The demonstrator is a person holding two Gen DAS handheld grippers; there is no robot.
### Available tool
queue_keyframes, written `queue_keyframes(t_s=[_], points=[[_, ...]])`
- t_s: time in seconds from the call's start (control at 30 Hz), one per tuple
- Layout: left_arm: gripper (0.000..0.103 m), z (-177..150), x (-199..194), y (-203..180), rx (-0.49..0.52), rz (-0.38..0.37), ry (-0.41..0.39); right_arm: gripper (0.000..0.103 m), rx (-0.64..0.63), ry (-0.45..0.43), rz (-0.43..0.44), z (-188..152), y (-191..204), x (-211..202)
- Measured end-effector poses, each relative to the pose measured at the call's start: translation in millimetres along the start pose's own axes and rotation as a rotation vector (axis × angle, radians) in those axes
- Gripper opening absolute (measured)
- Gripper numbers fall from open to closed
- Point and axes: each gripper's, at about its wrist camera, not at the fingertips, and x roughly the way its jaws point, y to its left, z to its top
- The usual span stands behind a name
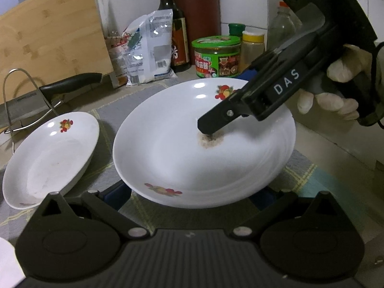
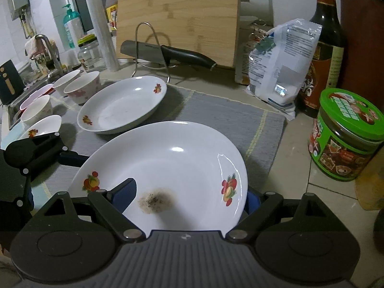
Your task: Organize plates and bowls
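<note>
Slippage as chief hazard. Holding stained plate just clear of grey mat, tilted, between both tools.

Right gripper: set wide, one pad on inner face beside brown stain, other behind rim at 4 o'clock. Cannot tell whether clamping or merely propping.

Left gripper: spread wide, both fingers beneath plate, forking rather than pinching.

Likely to slide off glazed underside on any jerk or uneven travel. Could chip against clean plate at 11 o'clock if landed too steeply, or clip green-lidded jar at 3 o'clock.

Tiled counter hard and crowded:
- bowls at 10 o'clock, near tap
- knife on wire stand, and bamboo board, at 12 o'clock
- seasoning bag and dark sauce bottle at 1–2 o'clock

Dim kitchen.
</note>
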Motion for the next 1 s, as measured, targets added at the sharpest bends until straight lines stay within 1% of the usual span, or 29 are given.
queue_keyframes(t_s=[0.17,0.27,0.47,0.53,0.6,0.63,0.8,0.93,1.0], points=[[0.102,2.2,6.1,0.2,-0.010,0.002,0.012,0.093,0.011,0.005,-0.009,-0.9,-5.4,5.5],[0.102,4.2,9.1,-1.6,0.008,0.015,0.014,0.093,0.013,0.003,-0.011,-1.7,-7.8,7.9],[0.102,4.4,9.3,-4.1,0.023,0.017,0.007,0.094,0.027,0.021,-0.019,-3.1,-10.0,12.0],[0.102,4.5,8.1,-5.7,0.034,0.021,0.005,0.095,0.036,0.028,-0.021,-3.9,-10.6,12.7],[0.102,3.8,6.1,-8.1,0.046,0.023,0.007,0.102,0.030,0.017,-0.035,-4.6,-9.0,9.7],[0.102,2.9,4.4,-8.6,0.046,0.025,0.008,0.103,0.024,0.011,-0.038,-4.1,-7.7,7.7],[0.102,-0.2,-7.0,-5.4,0.018,0.048,0.002,0.103,0.010,-0.009,-0.067,1.5,-0.8,-4.6],[0.102,-4.6,-20.6,0.6,-0.035,0.091,-0.002,0.103,-0.006,-0.026,-0.089,6.1,10.1,-16.0],[0.102,-7.4,-28.9,2.3,-0.056,0.130,-0.007,0.103,-0.015,-0.032,-0.087,8.4,17.4,-20.6]])
